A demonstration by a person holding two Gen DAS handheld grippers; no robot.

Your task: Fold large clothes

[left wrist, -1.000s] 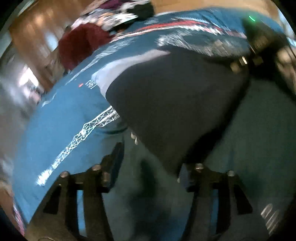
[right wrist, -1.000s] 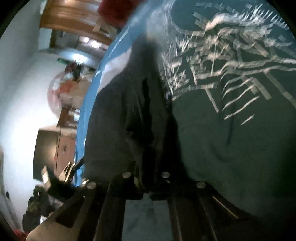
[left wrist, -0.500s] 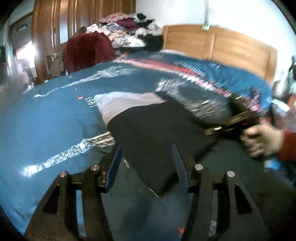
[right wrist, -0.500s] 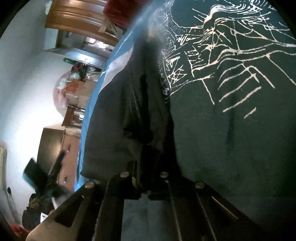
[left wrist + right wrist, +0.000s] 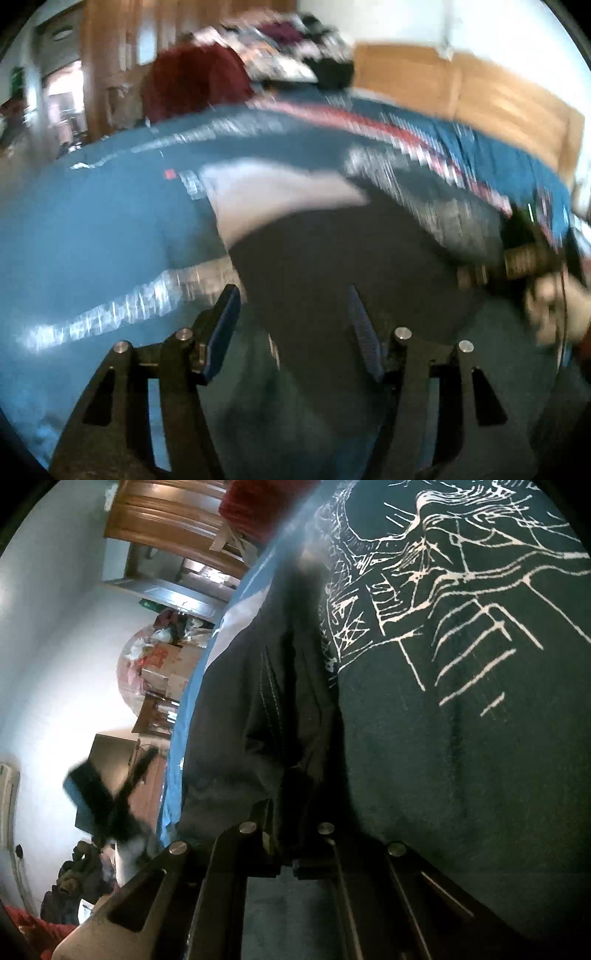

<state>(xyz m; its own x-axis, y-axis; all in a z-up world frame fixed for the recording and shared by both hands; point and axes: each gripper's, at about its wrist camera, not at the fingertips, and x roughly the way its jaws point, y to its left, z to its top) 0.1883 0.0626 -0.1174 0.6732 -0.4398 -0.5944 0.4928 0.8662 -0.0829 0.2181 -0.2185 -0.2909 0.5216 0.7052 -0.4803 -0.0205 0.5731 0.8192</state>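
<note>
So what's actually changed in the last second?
The left tongs, open and empty throughout, swung up from looking down at the bed to facing the headboard, and are moving again, judging by the blur. The right tongs stayed shut on the dark garment, which hasn't shifted on the blue bedspread.

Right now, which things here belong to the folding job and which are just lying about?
Job:
dark garment, spread on the bed
right gripper, shut on its edge
left gripper, open above it

Lying about:
clothes pile
red garment
blue bedspread
wooden headboard
</note>
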